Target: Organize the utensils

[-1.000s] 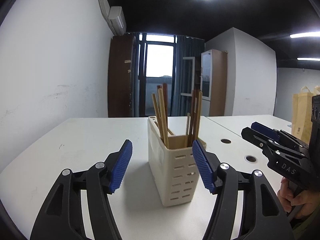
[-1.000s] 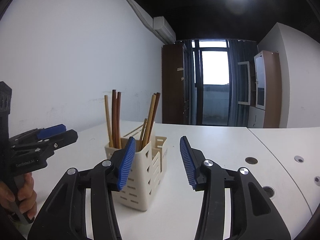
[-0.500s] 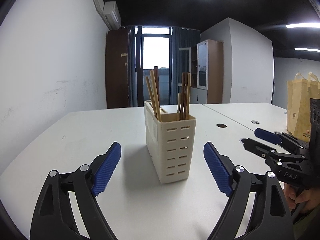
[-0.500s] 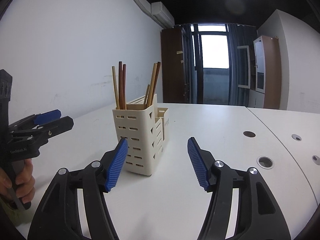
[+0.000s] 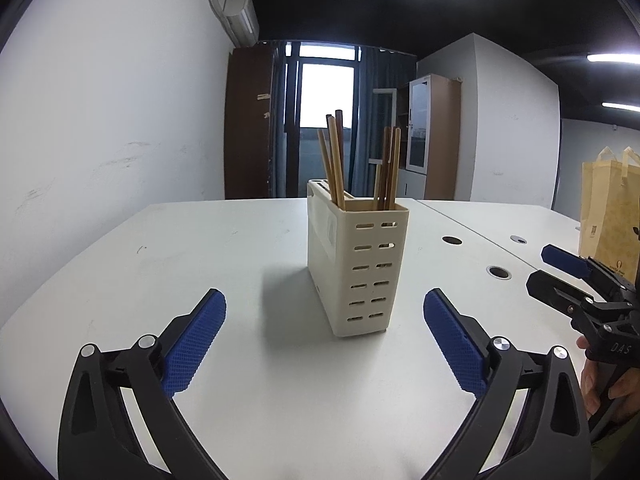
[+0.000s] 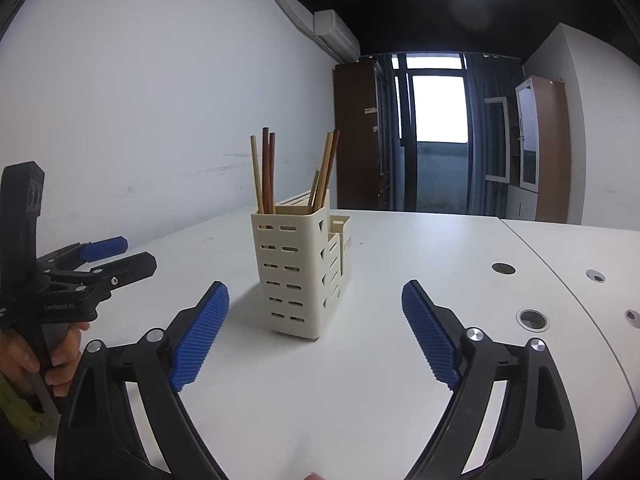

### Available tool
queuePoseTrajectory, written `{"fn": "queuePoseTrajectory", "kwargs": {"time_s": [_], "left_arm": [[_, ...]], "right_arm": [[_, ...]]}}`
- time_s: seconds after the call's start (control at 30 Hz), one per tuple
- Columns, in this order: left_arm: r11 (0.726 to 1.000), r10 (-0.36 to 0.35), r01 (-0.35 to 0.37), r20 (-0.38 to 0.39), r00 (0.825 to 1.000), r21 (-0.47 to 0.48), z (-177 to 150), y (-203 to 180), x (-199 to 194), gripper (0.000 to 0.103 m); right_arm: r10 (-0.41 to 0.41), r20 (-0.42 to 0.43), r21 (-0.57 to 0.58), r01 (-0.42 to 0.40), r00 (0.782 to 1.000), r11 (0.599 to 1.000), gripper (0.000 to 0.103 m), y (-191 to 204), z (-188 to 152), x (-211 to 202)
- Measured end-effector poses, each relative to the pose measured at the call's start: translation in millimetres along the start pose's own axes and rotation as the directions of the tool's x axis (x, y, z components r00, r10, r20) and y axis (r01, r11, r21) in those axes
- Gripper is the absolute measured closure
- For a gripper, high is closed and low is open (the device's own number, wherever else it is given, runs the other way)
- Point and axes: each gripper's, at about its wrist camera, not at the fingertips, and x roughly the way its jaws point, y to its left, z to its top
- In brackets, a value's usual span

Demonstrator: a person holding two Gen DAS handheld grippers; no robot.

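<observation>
The chopsticks [image 5: 336, 164] stand upright in the cream slotted holder [image 5: 360, 268] on the white table [image 5: 200, 248] at twelve o'clock, while my left gripper [image 5: 324, 320] and right gripper [image 6: 316, 312] hold their jaws spread wide, empty.

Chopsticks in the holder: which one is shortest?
The pale stub in the right-hand cluster of the cream holder, seen from the right wrist. Its tip stops well below the other chopsticks, which all stand far taller above the rim.

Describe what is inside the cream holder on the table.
Wooden chopsticks stand in the holder, leaning in two groups with tops above the rim. Its walls hide their lower ends, and the lower side compartment's contents cannot be seen.
</observation>
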Motion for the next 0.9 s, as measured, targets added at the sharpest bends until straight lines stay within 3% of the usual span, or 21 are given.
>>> {"fn": "queuePoseTrajectory", "kwargs": {"time_s": [0.3,0.9], "left_arm": [[1.0,0.007,-0.007,-0.001,1.0,-0.016,-5.2,3.1,-3.6,0.006],[0.999,0.036,-0.036,-0.01,0.999,0.0,-6.7,2.9,-7.4,0.006]], "right_arm": [[0.016,-0.007,-0.014,-0.016,1.0,1.0,0.006,1.8,-2.7,0.3],[0.025,-0.028,-0.009,-0.025,0.999,1.0,0.005,2.6,-6.9,3.2]]}}
